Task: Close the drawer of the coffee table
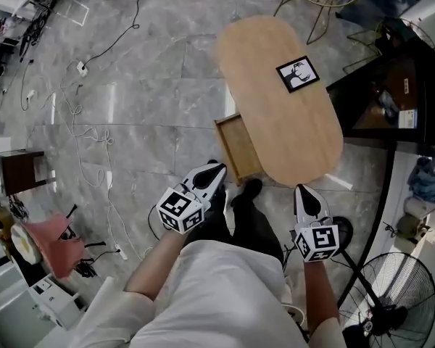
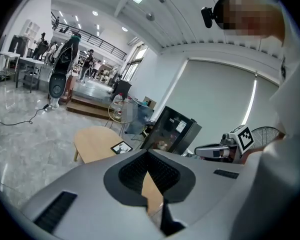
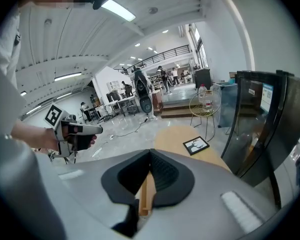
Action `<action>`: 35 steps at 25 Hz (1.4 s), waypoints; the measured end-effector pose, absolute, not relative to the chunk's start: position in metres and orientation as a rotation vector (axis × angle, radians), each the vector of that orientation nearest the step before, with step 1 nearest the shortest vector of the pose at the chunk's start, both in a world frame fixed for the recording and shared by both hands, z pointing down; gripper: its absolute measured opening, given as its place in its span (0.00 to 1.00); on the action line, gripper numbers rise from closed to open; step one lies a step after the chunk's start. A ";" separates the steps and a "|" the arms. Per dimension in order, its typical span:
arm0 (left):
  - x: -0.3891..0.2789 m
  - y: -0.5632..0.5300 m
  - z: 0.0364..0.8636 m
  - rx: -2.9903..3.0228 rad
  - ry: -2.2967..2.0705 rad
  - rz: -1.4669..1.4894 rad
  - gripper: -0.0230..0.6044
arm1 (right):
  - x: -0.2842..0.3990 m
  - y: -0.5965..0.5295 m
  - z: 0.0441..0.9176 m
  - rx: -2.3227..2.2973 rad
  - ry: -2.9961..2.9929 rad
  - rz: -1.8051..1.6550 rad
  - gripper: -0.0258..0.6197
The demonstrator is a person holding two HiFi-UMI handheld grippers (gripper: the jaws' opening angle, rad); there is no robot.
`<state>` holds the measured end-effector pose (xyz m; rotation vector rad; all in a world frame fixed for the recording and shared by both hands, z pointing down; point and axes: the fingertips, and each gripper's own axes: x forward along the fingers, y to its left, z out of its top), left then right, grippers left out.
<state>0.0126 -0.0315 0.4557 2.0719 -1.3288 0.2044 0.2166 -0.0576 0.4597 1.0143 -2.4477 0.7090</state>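
Left gripper (image 1: 216, 171), right gripper (image 1: 304, 193): jaws together

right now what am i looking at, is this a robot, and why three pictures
No robot: a person holds a two-jaw claw in each hand. The head view is from a camera on their head, looking down. The two gripper views come from cameras riding on the claws, looking along the jaws. The left claw and right claw are both shut and empty. Below is a wooden coffee table with a framed picture on it. Its drawer stands pulled out.
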 end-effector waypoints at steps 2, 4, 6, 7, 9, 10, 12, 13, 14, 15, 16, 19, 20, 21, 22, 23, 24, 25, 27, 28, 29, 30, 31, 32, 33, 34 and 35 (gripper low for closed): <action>0.006 -0.034 0.471 2.056 -1.319 0.217 0.05 | 0.207 -0.058 0.472 0.997 -2.431 0.716 0.06; -0.001 -0.037 0.488 2.043 -1.302 0.229 0.05 | 0.197 -0.060 0.485 0.982 -2.410 0.713 0.06; -0.006 -0.038 0.505 2.032 -1.274 0.243 0.05 | 0.186 -0.060 0.499 0.973 -2.386 0.723 0.06; -0.010 -0.038 0.514 2.027 -1.260 0.251 0.05 | 0.180 -0.060 0.507 0.970 -2.375 0.730 0.06; -0.018 -0.038 0.536 2.007 -1.241 0.265 0.05 | 0.166 -0.061 0.523 0.963 -2.355 0.732 0.06; -0.023 -0.037 0.548 1.988 -1.235 0.267 0.05 | 0.159 -0.061 0.531 0.959 -2.345 0.729 0.06; -0.033 -0.033 0.569 1.941 -1.224 0.262 0.05 | 0.145 -0.060 0.545 0.953 -2.324 0.738 0.06; -0.037 -0.032 0.579 1.919 -1.217 0.257 0.05 | 0.138 -0.059 0.552 0.950 -2.315 0.750 0.06; -0.041 -0.030 0.589 1.899 -1.209 0.252 0.05 | 0.131 -0.058 0.559 0.946 -2.305 0.765 0.06; -0.045 -0.029 0.599 1.881 -1.202 0.249 0.05 | 0.125 -0.057 0.567 0.941 -2.296 0.778 0.06; -0.049 -0.029 0.610 1.865 -1.196 0.248 0.05 | 0.120 -0.056 0.576 0.935 -2.286 0.791 0.06; -0.061 -0.030 0.646 1.826 -1.182 0.251 0.05 | 0.103 -0.054 0.606 0.913 -2.263 0.824 0.06; -0.065 -0.030 0.657 1.813 -1.178 0.250 0.05 | 0.097 -0.053 0.616 0.898 -2.262 0.833 0.06; -0.068 -0.031 0.668 1.799 -1.175 0.246 0.05 | 0.091 -0.051 0.626 0.880 -2.263 0.839 0.06; -0.070 -0.031 0.677 1.787 -1.171 0.242 0.05 | 0.085 -0.049 0.635 0.860 -2.263 0.844 0.06; -0.071 -0.030 0.686 1.778 -1.166 0.238 0.05 | 0.081 -0.046 0.644 0.843 -2.261 0.849 0.06; -0.072 -0.030 0.694 1.771 -1.161 0.236 0.05 | 0.077 -0.044 0.653 0.831 -2.255 0.856 0.06; -0.072 -0.030 0.702 1.766 -1.156 0.236 0.05 | 0.074 -0.042 0.662 0.824 -2.247 0.866 0.06; -0.073 -0.030 0.719 1.756 -1.143 0.234 0.05 | 0.067 -0.040 0.678 0.817 -2.232 0.892 0.06; -0.074 -0.030 0.728 1.750 -1.135 0.232 0.05 | 0.064 -0.039 0.685 0.808 -2.228 0.906 0.06; -0.074 -0.030 0.737 1.746 -1.127 0.232 0.05 | 0.060 -0.038 0.692 0.793 -2.227 0.916 0.06; -0.074 -0.030 0.747 1.743 -1.119 0.236 0.05 | 0.056 -0.036 0.700 0.772 -2.230 0.922 0.06; -0.074 -0.029 0.757 1.744 -1.111 0.244 0.05 | 0.052 -0.034 0.708 0.749 -2.232 0.921 0.06; -0.073 -0.027 0.768 1.745 -1.103 0.255 0.05 | 0.048 -0.030 0.717 0.725 -2.231 0.916 0.06; -0.073 -0.025 0.777 1.746 -1.096 0.266 0.05 | 0.046 -0.026 0.726 0.703 -2.228 0.908 0.06; -0.073 -0.023 0.787 1.746 -1.089 0.274 0.05 | 0.044 -0.022 0.735 0.686 -2.223 0.903 0.06; -0.073 -0.020 0.795 1.745 -1.083 0.279 0.05 | 0.042 -0.020 0.744 0.674 -2.217 0.902 0.06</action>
